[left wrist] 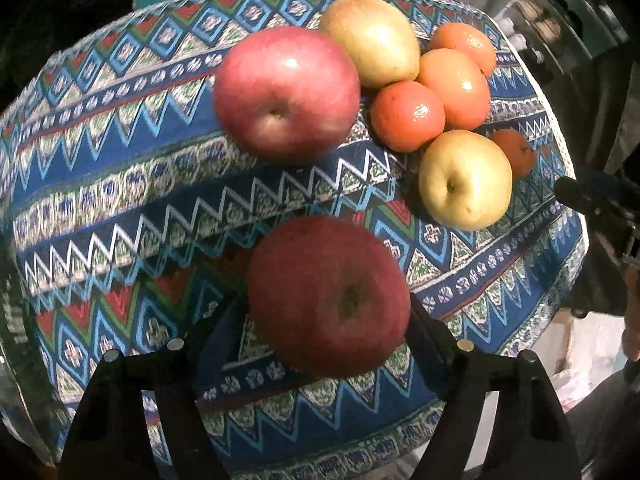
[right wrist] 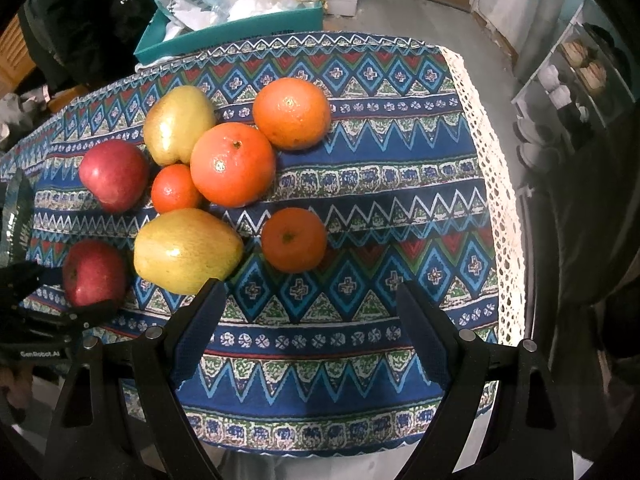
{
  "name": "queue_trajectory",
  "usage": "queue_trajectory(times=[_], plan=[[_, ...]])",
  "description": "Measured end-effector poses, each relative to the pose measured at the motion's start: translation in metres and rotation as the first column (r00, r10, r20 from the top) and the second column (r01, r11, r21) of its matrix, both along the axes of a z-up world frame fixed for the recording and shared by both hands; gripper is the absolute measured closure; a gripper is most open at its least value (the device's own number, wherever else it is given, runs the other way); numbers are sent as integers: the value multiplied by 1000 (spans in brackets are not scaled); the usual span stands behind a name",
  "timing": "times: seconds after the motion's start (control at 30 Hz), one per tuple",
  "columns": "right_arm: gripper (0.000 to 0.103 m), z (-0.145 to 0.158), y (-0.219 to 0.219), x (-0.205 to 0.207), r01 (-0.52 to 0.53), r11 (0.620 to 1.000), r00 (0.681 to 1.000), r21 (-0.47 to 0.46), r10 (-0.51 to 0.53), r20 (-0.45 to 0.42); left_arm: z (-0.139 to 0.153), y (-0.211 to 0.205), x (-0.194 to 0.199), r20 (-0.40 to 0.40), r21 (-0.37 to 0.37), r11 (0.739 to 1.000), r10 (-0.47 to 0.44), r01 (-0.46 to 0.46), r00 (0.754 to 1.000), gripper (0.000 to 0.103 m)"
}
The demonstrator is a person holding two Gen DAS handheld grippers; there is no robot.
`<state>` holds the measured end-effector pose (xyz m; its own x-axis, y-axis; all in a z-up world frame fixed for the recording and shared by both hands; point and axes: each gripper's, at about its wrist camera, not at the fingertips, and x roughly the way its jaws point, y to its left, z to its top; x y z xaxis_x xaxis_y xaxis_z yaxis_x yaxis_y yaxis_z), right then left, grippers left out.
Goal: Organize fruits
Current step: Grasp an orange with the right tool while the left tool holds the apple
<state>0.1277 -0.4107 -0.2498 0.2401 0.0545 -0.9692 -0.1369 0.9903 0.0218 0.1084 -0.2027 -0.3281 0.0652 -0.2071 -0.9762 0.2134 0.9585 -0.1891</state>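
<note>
My left gripper (left wrist: 326, 328) has its jaws closed around the near red apple (left wrist: 329, 295), at the counter's near left, apart from the fruit pile (right wrist: 224, 164), so it lifts without nudging the others. My right gripper (right wrist: 308, 328) hangs with jaws apart and empty over bare cloth; the lace edge (right wrist: 496, 184) bounds wide free room there.

A table draped in a blue patterned cloth (right wrist: 360, 184) with lace edging. Behind it a teal box (right wrist: 240, 32) of plastic bags, grey floor (right wrist: 420, 20), white shelving (right wrist: 560, 92) at right.
</note>
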Motion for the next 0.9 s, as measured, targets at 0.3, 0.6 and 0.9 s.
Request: queue_trajectory(times=[0.3, 0.6, 0.9], plan=[[16, -12, 3, 15, -15, 1000, 1000, 17, 15, 6, -4, -24, 6, 30, 26, 999, -45, 44, 999, 28], [20, -30, 0, 29, -2, 998, 1000, 60, 3, -17, 10, -11, 15, 74, 29, 999, -36, 34, 997, 28], [41, -53, 2, 37, -4, 997, 998, 72, 9, -68, 19, -12, 18, 79, 33, 999, -37, 35, 996, 28]])
